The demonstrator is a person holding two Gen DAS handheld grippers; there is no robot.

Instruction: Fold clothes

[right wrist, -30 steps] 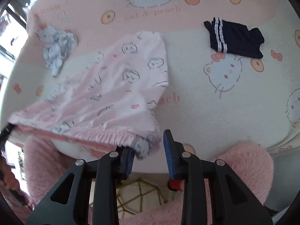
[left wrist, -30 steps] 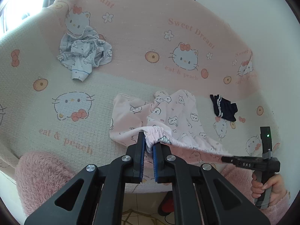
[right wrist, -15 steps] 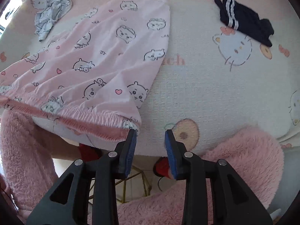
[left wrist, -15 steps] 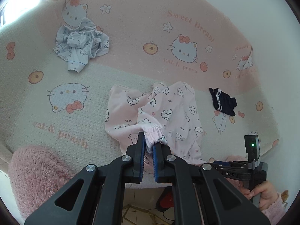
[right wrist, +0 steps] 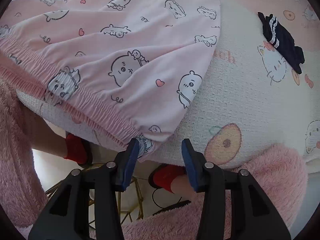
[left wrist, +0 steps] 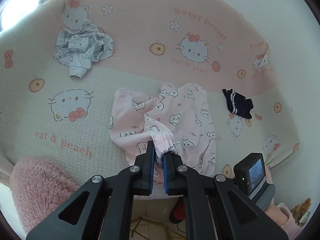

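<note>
Left gripper [left wrist: 158,156] clamped on waistband of pink pants [left wrist: 180,120], bunching elastic between pads. Right gripper [right wrist: 160,150] released, jaws apart, waistband corner touching left pad only. Pants [right wrist: 120,40] spread on blanket [left wrist: 100,120] just ahead of both grippers. Navy garment [left wrist: 238,104] right of pants, well apart; crumpled blue garment [left wrist: 84,48] far left.

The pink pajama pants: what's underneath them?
The pink pajama pants lie on the Hello Kitty blanket, whose print continues out of sight beneath them. Anything else under the fabric is covered.
</note>
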